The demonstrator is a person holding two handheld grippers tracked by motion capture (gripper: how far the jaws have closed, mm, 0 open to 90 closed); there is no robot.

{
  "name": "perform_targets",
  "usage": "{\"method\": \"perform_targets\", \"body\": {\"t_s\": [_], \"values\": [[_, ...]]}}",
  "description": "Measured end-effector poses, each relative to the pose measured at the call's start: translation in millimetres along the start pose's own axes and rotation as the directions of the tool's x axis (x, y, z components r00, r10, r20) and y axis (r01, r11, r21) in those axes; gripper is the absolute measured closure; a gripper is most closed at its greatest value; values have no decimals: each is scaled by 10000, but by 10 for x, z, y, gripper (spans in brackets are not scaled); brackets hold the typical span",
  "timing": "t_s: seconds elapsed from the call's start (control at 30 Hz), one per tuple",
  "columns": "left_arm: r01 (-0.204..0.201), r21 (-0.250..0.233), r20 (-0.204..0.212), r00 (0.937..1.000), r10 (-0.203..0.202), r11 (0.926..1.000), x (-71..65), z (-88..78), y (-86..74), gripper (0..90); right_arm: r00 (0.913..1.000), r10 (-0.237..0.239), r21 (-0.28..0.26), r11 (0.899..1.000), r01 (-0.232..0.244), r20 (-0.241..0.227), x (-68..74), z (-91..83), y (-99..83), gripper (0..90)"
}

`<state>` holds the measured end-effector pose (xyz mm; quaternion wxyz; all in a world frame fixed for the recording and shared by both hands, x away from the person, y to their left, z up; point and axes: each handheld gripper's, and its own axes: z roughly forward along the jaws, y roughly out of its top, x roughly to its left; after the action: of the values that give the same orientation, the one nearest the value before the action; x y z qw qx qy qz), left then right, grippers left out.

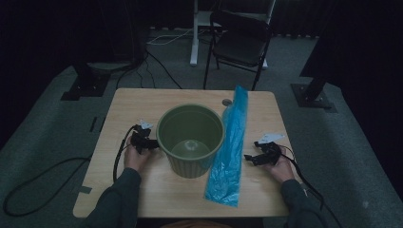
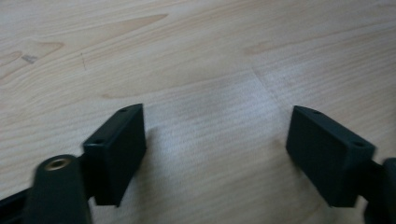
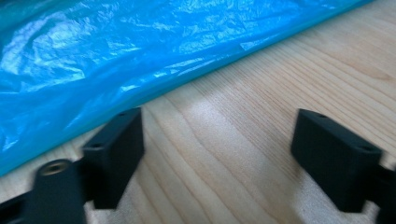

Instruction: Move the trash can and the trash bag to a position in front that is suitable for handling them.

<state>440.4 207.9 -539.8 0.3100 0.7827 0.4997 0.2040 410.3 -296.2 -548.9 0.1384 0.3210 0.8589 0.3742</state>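
The left gripper (image 2: pixel 215 140) rests low over bare wooden table (image 2: pixel 196 56), jaws spread wide with nothing between them, just left of the green ribbed bucket (image 1: pixel 190 140). The right gripper (image 3: pixel 217 149), jaws equally wide and empty, lies just beside the long blue plastic bag (image 3: pixel 93 60), which stretches flat along the bucket's right side.

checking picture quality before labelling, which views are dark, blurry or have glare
High view: dim overall, black surroundings, yet the green ribbed plastic bucket and long blue plastic bag stay readable. Left gripper view: bright, with a pale sheen on the light wooden table; near jaws soft. Right gripper view: white glare patches on the crinkled bag; near jaws slightly blurred.
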Motion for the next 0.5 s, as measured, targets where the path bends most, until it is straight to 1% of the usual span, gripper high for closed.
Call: {"method": "perform_targets", "body": {"t_s": [0.03,0.07,0.1,0.13,0.2,0.27,0.33,0.43,0.5], "values": [[0,0,0,10000,0,10000,0,0,0,267,10000,0,0,10000,0,0,0,0,0,218],[-52,53,25,10000,52,10000,6,-20,-2,267,10000,-38,-68,10000,38,-15,4,-8,-5,263],[-77,146,64,10000,76,9999,15,-47,-3,312,10000,-7,-114,9999,7,1,14,-19,-6,317],[-94,197,77,9999,92,9998,21,-62,-5,381,10000,24,-104,9999,-23,58,21,-34,-4,389],[-87,369,80,9999,84,9993,28,-93,-3,444,9996,166,80,9998,-167,210,32,-64,10,498],[-213,491,225,9995,202,9986,15,-118,-5,501,9979,164,217,9996,-178,627,54,-98,27,544],[-273,563,264,9993,258,9980,-5,-137,3,530,9964,158,24,9999,-161,829,73,-147,46,577],[-375,431,688,9970,345,9984,-28,-184,20,534,9963,307,-339,9990,-281,799,119,-229,129,590],[-417,231,1138,9927,388,9989,-56,-232,38,534,9973,392,-537,9979,-359,615,166,-264,214,590]]}}
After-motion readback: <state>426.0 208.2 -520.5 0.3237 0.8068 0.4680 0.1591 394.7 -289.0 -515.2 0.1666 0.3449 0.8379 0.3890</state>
